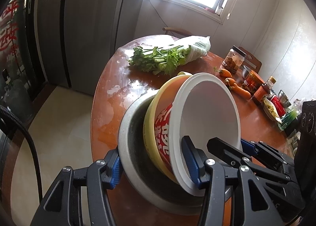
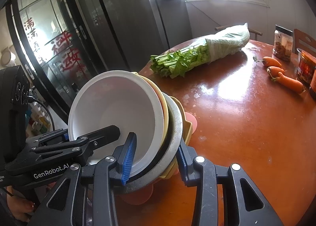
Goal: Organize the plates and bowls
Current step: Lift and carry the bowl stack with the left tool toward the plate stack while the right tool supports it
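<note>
Both grippers, left gripper (image 1: 156, 168) and right gripper (image 2: 156, 158), clamping nested bowl stack (image 1: 197, 119) rims | stack tilting, hanging over table (image 2: 246, 127) edge | step: carrying | next: level, set down.

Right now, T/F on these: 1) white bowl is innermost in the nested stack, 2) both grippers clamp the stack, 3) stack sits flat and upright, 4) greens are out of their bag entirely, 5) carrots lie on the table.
1. True: the white bowl is innermost in the stack.
2. True: left gripper and right gripper each pinch the stacked rims.
3. False: it is tilted, openings facing sideways.
4. False: the greens are half inside a plastic bag.
5. True: carrots lie on the table.
</note>
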### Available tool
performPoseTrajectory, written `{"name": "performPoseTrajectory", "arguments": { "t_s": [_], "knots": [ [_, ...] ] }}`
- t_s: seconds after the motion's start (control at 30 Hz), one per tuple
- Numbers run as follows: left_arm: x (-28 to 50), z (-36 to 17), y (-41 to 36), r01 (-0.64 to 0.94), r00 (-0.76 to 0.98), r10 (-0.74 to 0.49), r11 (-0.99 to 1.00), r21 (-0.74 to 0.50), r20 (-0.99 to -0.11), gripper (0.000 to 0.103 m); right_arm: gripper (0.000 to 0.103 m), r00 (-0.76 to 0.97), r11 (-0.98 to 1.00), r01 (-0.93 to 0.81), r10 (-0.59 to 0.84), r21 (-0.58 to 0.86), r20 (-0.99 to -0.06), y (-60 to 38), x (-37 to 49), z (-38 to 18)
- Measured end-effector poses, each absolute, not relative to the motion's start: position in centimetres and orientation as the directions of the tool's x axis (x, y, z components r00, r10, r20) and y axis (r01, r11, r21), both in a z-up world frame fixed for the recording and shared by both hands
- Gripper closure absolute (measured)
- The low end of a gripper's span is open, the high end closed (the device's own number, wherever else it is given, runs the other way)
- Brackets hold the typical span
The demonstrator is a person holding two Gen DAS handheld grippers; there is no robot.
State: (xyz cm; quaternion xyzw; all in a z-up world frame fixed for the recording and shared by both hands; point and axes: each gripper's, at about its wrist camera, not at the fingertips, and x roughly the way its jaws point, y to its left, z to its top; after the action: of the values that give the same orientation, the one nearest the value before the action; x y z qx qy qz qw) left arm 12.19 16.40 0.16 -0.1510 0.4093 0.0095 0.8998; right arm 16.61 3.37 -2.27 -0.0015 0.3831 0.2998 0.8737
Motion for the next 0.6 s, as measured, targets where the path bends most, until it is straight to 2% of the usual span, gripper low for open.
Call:
{"name": "performPoseTrajectory", "arguments": {
  "t_s": [0.6],
  "knots": [
    [12.28,-0.08,16.49,-0.144,0.667,-0.112,0.951,-0.274,-0.737,0.049,0.062,0.531,0.821,-0.526,0.520,0.221,-0.669,3.21,16.57,-2.35]
  ]
}}
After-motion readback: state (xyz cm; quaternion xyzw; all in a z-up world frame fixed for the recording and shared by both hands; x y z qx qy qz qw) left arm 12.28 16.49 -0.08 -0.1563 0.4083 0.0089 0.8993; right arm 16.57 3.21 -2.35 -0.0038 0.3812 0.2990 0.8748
